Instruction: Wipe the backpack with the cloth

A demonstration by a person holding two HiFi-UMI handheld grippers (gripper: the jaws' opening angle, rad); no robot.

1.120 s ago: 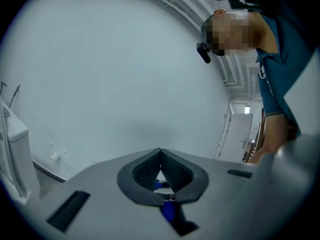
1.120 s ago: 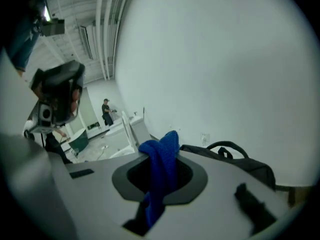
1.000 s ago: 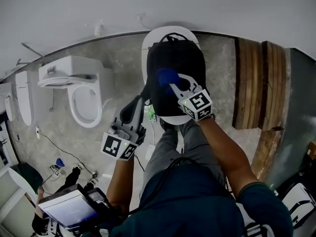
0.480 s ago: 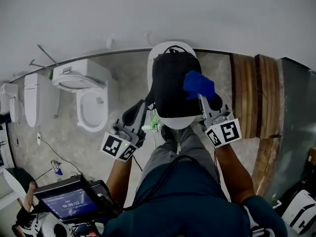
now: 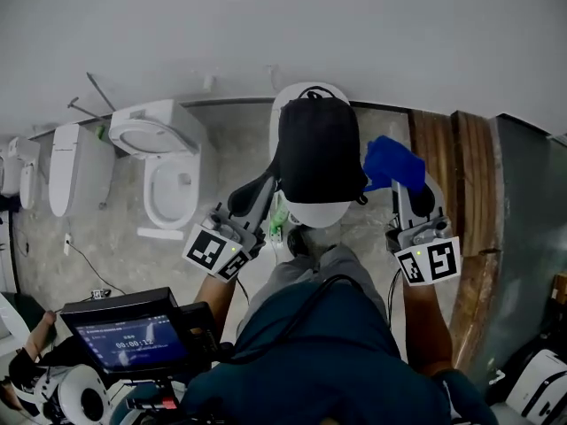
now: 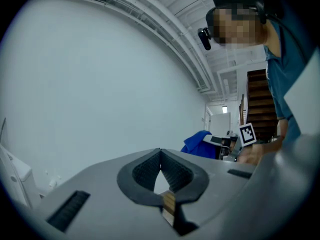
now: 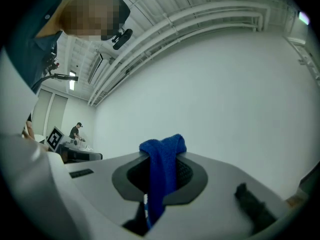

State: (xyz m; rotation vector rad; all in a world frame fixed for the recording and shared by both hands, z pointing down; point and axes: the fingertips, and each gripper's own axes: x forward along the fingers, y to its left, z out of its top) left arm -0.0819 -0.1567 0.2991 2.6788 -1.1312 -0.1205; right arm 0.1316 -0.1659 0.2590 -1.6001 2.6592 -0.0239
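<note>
Over on your left a white toilet [image 5: 166,177] is sitting open on the stone floor [image 5: 226,144], and a lit screen [image 5: 129,340] is glowing down by your hip. Your left gripper [image 5: 264,187] is hovering just beside the backpack's lower left corner. Its jaws are pressing together at the tips with nothing between them, as the left gripper view [image 6: 160,155] shows. In the middle, the black backpack [image 5: 319,153] is lying on a white stand [image 5: 317,212] against the wall. Just beside the backpack's right edge, the blue cloth [image 5: 392,162] is bunching up at the tip of your right gripper [image 5: 403,184]. Whether it is touching the bag, I cannot tell. That gripper's jaws are clamping on the cloth [image 7: 162,171], which is draping down between them. Wooden planks [image 5: 443,171] are lying at far right.
</note>
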